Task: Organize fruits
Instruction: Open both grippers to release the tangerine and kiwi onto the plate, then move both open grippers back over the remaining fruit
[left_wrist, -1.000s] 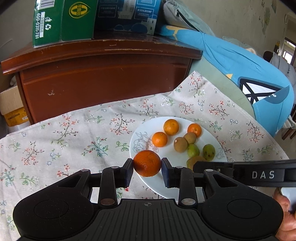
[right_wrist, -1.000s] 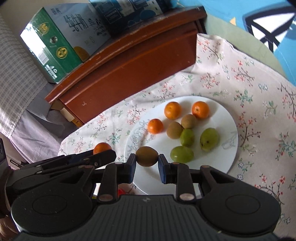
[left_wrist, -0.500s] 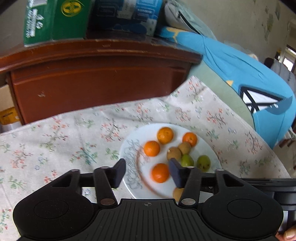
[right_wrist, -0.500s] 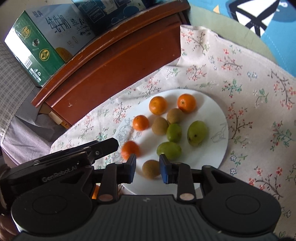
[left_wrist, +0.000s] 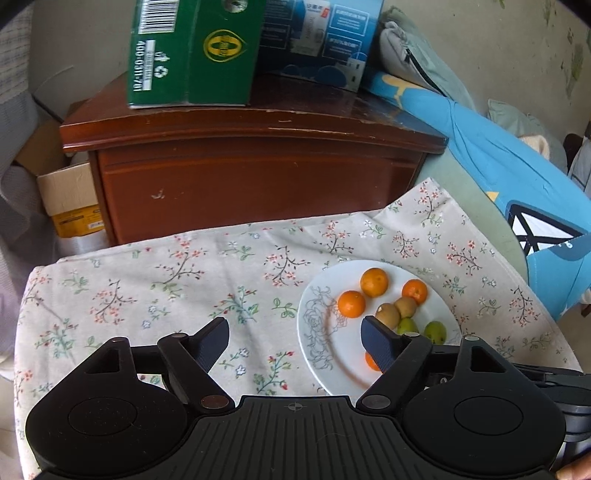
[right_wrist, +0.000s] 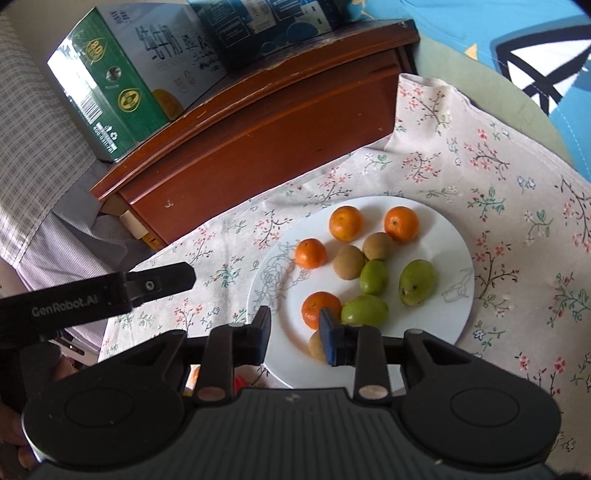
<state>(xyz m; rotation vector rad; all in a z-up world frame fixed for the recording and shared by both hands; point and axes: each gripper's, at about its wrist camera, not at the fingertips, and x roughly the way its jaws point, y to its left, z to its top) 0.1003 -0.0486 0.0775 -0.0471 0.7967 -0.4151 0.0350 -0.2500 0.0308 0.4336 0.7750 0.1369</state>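
Note:
A white plate (right_wrist: 439, 321) (left_wrist: 325, 354) on the flowered cloth holds several small oranges, brown kiwis and green fruits. One orange (right_wrist: 319, 308) and one kiwi (right_wrist: 316, 347) lie at its near edge. My right gripper (right_wrist: 295, 328) hovers over that edge with its jaws a little apart. Only bare plate lies between them, and the kiwi is partly hidden behind the right finger. My left gripper (left_wrist: 295, 338) is to the left of the plate above the cloth. Its jaws are opening wide with nothing between them. Its right finger hides part of an orange (left_wrist: 369, 362).
Behind the flowered cloth (left_wrist: 166, 280) stands a dark wooden cabinet (left_wrist: 258, 177) with a green carton (left_wrist: 192, 51) and a blue box (left_wrist: 321, 40) on top. Blue bedding (left_wrist: 498, 166) lies to the right. A cardboard box (left_wrist: 70, 199) sits at the left.
The left gripper let go of its orange onto the plate, opened wide and drew back to the left. The right gripper set its kiwi on the plate and parted its jaws slightly.

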